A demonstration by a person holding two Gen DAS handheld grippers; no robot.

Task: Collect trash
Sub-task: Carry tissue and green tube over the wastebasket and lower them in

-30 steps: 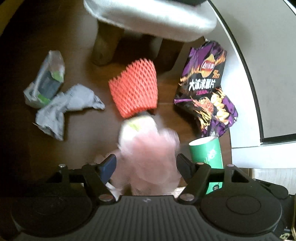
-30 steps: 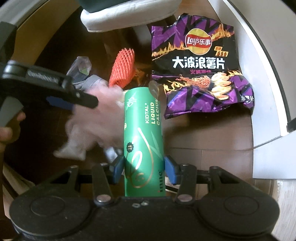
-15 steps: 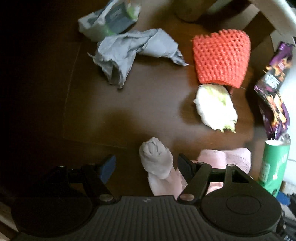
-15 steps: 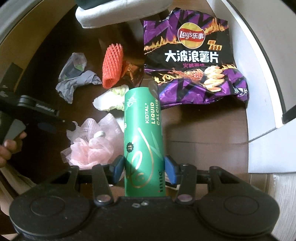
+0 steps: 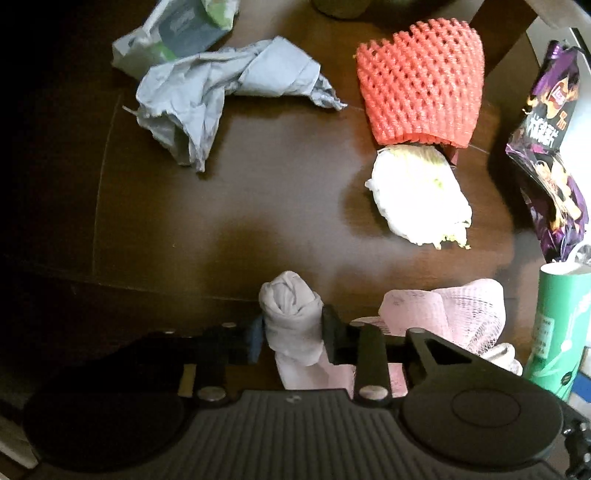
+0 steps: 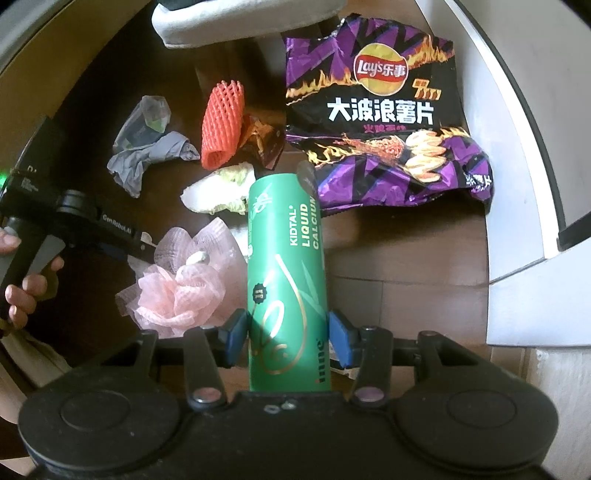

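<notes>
My left gripper (image 5: 291, 326) is shut on the white knotted neck of a pink foam net bundle (image 5: 458, 314), low over the dark wooden floor. The bundle also shows in the right wrist view (image 6: 181, 280), with the left gripper (image 6: 142, 249) at its left edge. My right gripper (image 6: 288, 332) is shut on a green Kidtal liquid calcium tube (image 6: 286, 280), held upright; the tube shows at the right edge of the left wrist view (image 5: 557, 325).
On the floor lie a red foam net (image 5: 421, 81), a cabbage leaf (image 5: 417, 192), crumpled grey paper (image 5: 207, 96), a clear plastic wrapper (image 5: 173, 33) and a purple Lay's chip bag (image 6: 384, 122). A white curved base (image 6: 517, 147) borders the right; a stool (image 6: 236, 18) stands behind.
My left gripper dropped the pink bundle to the floor, swung down and left, then closed on its white neck. The right gripper kept its hold on the green tube.
</notes>
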